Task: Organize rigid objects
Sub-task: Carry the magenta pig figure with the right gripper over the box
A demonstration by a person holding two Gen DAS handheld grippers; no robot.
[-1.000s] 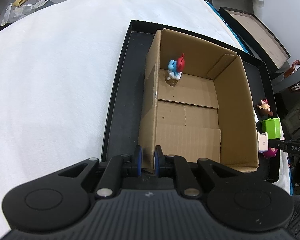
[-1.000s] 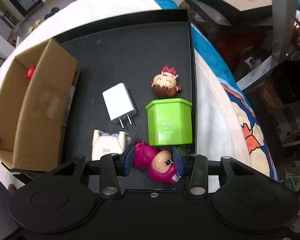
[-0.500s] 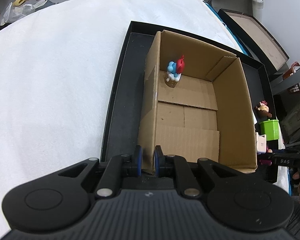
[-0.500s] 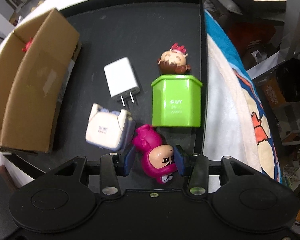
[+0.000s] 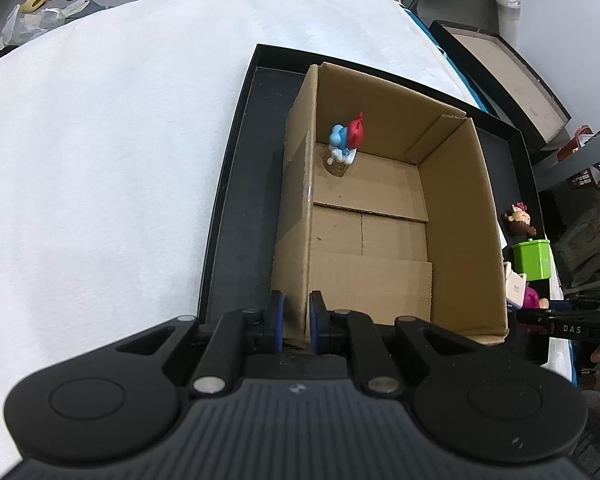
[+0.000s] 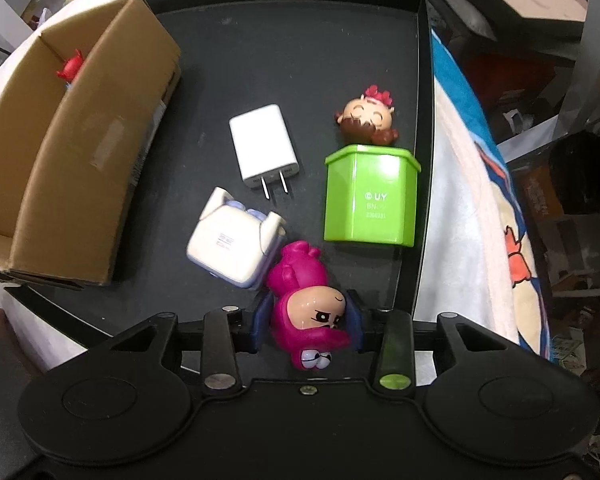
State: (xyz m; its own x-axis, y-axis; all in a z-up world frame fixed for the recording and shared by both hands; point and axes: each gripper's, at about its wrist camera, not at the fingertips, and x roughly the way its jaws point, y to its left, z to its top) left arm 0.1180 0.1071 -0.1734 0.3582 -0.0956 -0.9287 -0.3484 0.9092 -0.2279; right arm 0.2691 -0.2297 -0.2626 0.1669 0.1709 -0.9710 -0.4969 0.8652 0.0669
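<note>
You get even, soft indoor light in both views. The white bedcover (image 5: 100, 160) is close to washing out, and its texture is faint. Shadows under the cardboard box (image 5: 384, 216) are short and diffuse. Faint glare sits on the green container (image 6: 370, 196) and on the black tray (image 6: 300, 60). Straight edges bow hard toward the corners, and the rims go soft.

Pink figurine (image 6: 306, 304) (face up) lies beside white charger (image 6: 263, 146), green cup (image 6: 370, 196) inverted.
</note>
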